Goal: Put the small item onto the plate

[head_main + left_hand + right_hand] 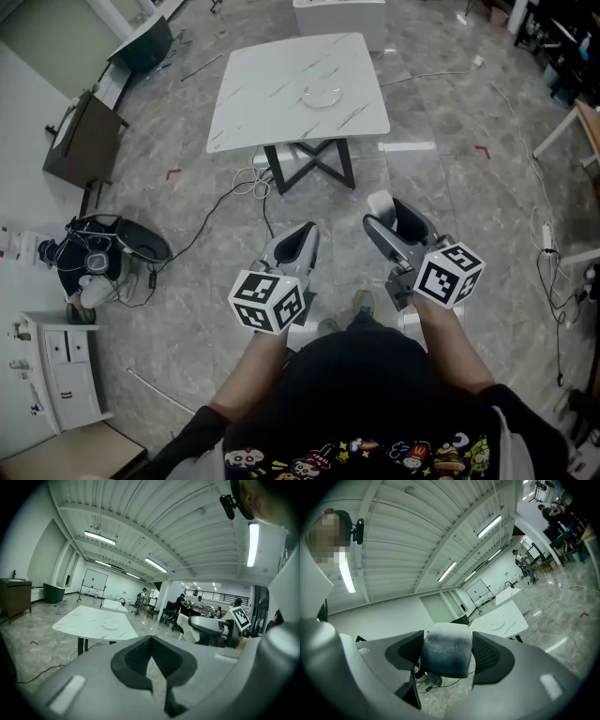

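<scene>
The right gripper [394,220] has its jaws clamped on the item [446,653], a small pale block with rounded edges, held upright between both pads. The left gripper [149,660] has its jaws pressed together with nothing between them. Both grippers are held low in front of the person, well apart from the table [253,103]. The plate [322,96] lies on the table, bare.

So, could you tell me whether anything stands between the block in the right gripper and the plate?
Nothing visible does. The right gripper holds the block well short of the table, where the plate lies alone. Only bare floor lies between them.
</scene>
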Demonstrator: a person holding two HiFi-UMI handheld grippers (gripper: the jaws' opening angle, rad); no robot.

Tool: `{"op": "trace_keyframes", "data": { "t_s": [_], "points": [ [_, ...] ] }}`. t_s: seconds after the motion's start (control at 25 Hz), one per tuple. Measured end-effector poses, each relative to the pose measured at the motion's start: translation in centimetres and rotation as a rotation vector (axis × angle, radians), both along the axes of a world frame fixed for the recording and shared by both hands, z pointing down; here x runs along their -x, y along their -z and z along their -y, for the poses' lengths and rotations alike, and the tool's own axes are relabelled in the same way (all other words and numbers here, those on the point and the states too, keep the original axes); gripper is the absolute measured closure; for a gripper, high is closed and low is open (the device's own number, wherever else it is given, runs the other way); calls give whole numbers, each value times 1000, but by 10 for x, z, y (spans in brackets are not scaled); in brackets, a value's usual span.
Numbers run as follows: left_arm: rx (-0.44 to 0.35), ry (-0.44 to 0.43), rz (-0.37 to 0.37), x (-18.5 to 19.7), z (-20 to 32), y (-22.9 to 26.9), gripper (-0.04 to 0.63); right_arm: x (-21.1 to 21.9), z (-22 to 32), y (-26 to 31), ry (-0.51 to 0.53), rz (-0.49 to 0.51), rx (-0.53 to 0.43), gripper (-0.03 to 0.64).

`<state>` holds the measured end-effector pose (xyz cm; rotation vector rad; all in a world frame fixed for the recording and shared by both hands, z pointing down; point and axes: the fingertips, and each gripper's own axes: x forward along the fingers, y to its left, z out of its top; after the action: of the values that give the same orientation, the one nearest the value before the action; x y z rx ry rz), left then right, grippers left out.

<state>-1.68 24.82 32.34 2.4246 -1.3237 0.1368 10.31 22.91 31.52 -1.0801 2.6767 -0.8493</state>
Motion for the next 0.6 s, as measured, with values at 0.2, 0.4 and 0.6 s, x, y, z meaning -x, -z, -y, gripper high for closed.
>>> {"op": "trace_keyframes", "data": {
  "t_s": [0.2, 0.4, 0.6],
  "points": [
    [11, 41, 7, -13, 28, -11, 595, -17, 33, -6, 39, -4, -10, 268],
    [18, 88, 5, -21, 51, -21, 595, -28, 65, -15, 73, -26, -5, 268],
    [29, 100, -5, -16, 80, -26, 595, -21, 95, -17, 85, -32, -3, 268]
  ]
}}
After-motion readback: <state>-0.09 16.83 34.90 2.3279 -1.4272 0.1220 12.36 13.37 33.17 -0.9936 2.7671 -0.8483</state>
